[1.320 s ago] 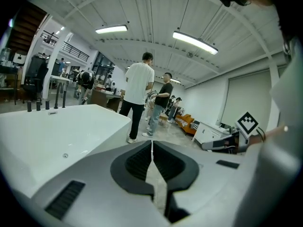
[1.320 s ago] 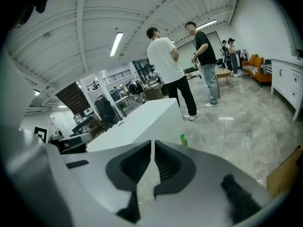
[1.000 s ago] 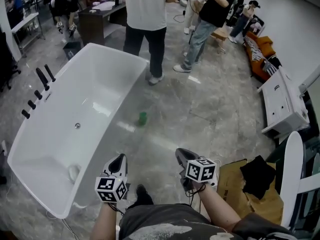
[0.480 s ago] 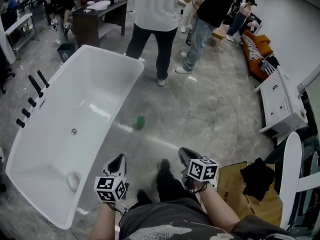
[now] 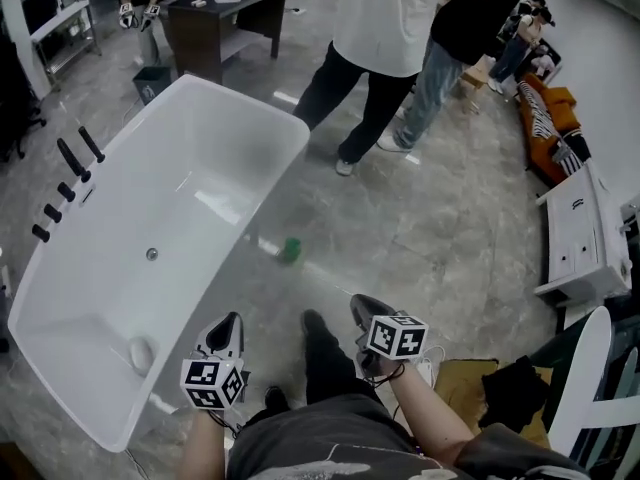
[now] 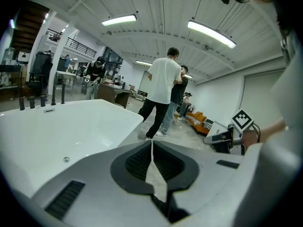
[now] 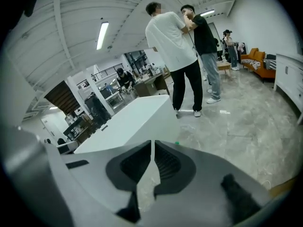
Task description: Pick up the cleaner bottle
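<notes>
The cleaner bottle (image 5: pixel 290 250) is a small green bottle standing on the grey stone floor, just right of the white bathtub (image 5: pixel 288 126). My left gripper (image 5: pixel 233 319) is at the lower left with its jaws shut and nothing in them. My right gripper (image 5: pixel 359 304) is at the lower middle, also shut and empty. Both are well short of the bottle. In the left gripper view the left gripper (image 6: pixel 151 141) points at the tub and the standing people. In the right gripper view only a green speck of the bottle (image 7: pixel 177 143) peeps over the right gripper (image 7: pixel 152 142).
My own dark trouser leg (image 5: pixel 322 353) steps out between the grippers. Two people (image 5: pixel 385 28) stand beyond the bottle. A dark desk (image 5: pixel 215 13) is at the back, a white cabinet (image 5: pixel 580 238) at the right, cardboard (image 5: pixel 462 383) with black cloth (image 5: pixel 512 393) at the lower right.
I have walked forward: the tub and the bottle have come nearer and my leg has stepped out. Both grippers moved ahead and a little down, still shut. The person in white shifted right.
</notes>
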A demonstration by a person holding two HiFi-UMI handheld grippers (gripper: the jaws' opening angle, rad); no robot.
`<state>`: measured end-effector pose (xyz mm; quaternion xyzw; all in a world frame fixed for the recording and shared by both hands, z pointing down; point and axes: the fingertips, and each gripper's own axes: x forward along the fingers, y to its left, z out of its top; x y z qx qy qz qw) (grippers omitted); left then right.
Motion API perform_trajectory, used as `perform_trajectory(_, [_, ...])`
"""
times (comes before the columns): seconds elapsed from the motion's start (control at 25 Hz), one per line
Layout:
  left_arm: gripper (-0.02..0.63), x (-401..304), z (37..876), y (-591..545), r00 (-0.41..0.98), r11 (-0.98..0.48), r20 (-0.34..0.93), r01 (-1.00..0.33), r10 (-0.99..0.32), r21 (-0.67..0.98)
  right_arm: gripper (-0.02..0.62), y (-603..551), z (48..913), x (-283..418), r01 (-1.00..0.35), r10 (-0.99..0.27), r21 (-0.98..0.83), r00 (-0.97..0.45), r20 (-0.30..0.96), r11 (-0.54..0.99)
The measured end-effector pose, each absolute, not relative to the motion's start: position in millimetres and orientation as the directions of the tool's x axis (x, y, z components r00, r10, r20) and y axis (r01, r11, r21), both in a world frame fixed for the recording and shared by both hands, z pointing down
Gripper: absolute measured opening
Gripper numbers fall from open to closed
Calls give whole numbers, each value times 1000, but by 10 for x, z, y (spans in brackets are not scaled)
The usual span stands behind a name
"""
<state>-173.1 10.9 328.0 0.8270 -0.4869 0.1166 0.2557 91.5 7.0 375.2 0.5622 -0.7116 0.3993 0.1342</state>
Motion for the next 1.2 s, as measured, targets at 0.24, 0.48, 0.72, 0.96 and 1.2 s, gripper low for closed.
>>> perform_trajectory(0.24, [21, -1368, 3454, -434, 476, -370, 491, -878, -730, 303, 34, -759, 4066, 1222, -916, -673, -399, -321, 666, 42])
perform_trajectory(0.48, [21, -1052, 3785, -996, 477, -360, 508, -878, -718, 315, 34, -1476, 4526, 1289, -911, -647, -406, -354, 676, 75])
perform_trajectory(0.72, [21, -910, 4472, -1480, 454, -324, 529, -889, -717, 323, 34, -2074, 5293, 1335, -922, -618, -358, -368, 695, 146])
perform_trajectory(0.96, [21, -778, 5201, -1870, 430, -306, 546, -901, -719, 307, 34, -2451, 6042, 1420, -918, -616, -355, -385, 687, 177])
perform_trajectory(1.2, [21, -594, 5810, -1973, 425, -290, 550, -903, -719, 318, 34, -2551, 6676, 1412, -900, -608, -357, -432, 666, 249])
